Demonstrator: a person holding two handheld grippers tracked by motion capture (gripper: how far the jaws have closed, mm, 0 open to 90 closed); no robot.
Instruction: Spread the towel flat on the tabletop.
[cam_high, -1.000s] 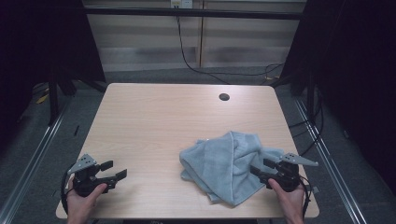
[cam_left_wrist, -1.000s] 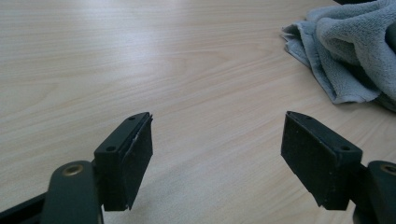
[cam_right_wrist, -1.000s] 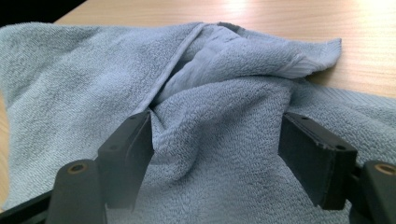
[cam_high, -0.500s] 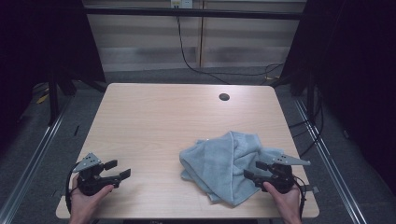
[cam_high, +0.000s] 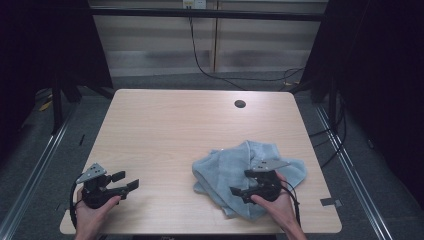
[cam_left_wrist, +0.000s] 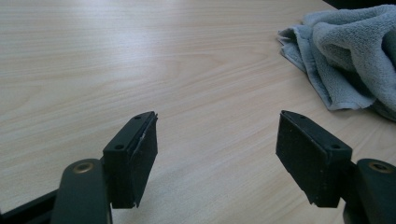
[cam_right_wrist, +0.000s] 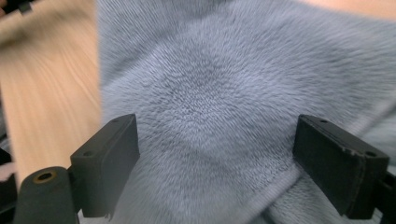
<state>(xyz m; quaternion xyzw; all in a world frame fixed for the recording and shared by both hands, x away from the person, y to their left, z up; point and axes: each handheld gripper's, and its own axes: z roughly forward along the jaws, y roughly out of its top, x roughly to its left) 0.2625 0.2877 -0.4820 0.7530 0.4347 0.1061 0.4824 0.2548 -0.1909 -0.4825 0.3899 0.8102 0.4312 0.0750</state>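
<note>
The left hand (cam_high: 90, 212) comes in from the bottom left corner and wraps the left gripper (cam_high: 126, 181) from below, its grey plate on top. The jaws point right and a little away from the person, low and nearly level, standing wide apart with nothing between them. The right hand (cam_high: 272, 202) comes in from the bottom at the right and holds the right gripper (cam_high: 239, 192), grey plate up, with the jaws aimed left and slightly downward. Its jaws have just been opening and stand wide apart, the pads pressing on nothing
</note>
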